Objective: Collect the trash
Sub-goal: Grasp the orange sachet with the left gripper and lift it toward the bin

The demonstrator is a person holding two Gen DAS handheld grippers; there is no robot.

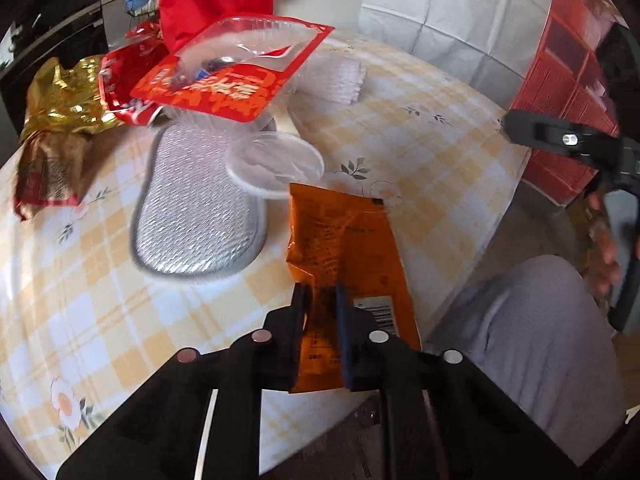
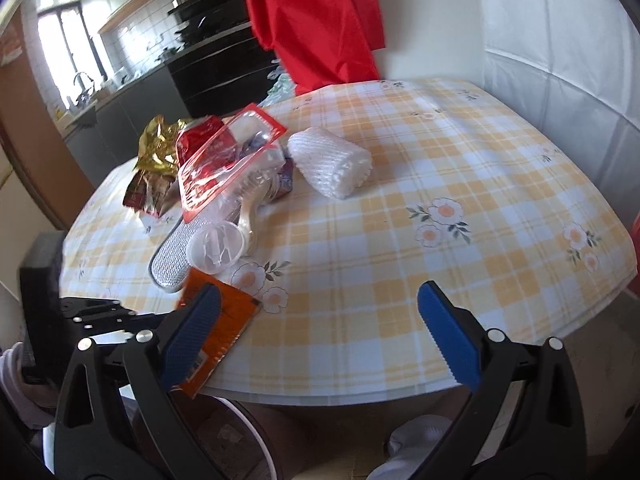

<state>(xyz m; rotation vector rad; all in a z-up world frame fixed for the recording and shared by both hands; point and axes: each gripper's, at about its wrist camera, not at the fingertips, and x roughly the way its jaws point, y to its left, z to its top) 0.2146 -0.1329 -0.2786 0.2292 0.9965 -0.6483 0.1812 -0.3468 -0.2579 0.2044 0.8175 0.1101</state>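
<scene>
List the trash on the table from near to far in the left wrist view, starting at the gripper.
left gripper, shut on the orange wrapper → clear plastic lid → red-rimmed clear plastic tray. The silver insole, gold wrapper and white foam net lie off to the sides, so their place in the order is unclear.

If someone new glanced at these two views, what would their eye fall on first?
Probably the orange wrapper at the table's near edge, pinched in the left gripper. Next, the litter heap behind it: a red-rimmed clear tray and gold foil bag. The right gripper hangs open over the checked tablecloth.
</scene>
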